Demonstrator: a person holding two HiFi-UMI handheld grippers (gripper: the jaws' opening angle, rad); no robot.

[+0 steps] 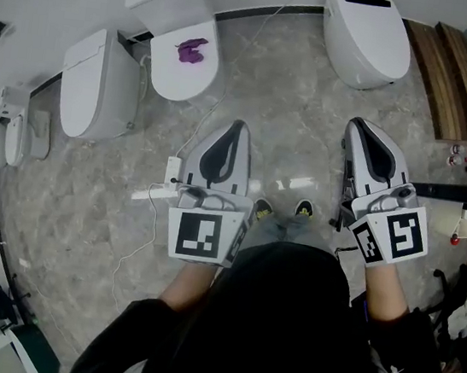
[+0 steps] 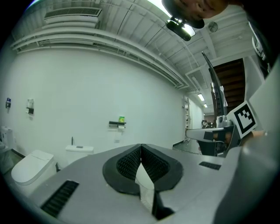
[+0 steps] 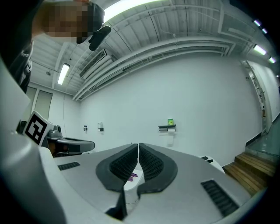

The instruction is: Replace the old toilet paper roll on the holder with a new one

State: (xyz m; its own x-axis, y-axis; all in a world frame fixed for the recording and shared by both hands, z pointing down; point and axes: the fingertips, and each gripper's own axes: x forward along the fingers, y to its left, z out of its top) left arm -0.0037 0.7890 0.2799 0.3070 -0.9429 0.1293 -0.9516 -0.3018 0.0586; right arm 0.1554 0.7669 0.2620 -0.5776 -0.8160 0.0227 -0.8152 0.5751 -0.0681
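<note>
left gripper and right gripper are pointing level, jaws pressed together, empty. toilet paper roll is hanging on wall holder at 12 o'clock, well apart; probably light, squashy, so pinching its ends gently.

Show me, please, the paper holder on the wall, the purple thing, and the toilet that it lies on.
paper holder (image 3: pixel 166 127), right gripper view, on its dark shelf bar.
purple thing (image 1: pixel 191 50), head view, on its middle.
toilet (image 1: pixel 175 78), head view, on the bare white lid beside the purple thing.
</note>
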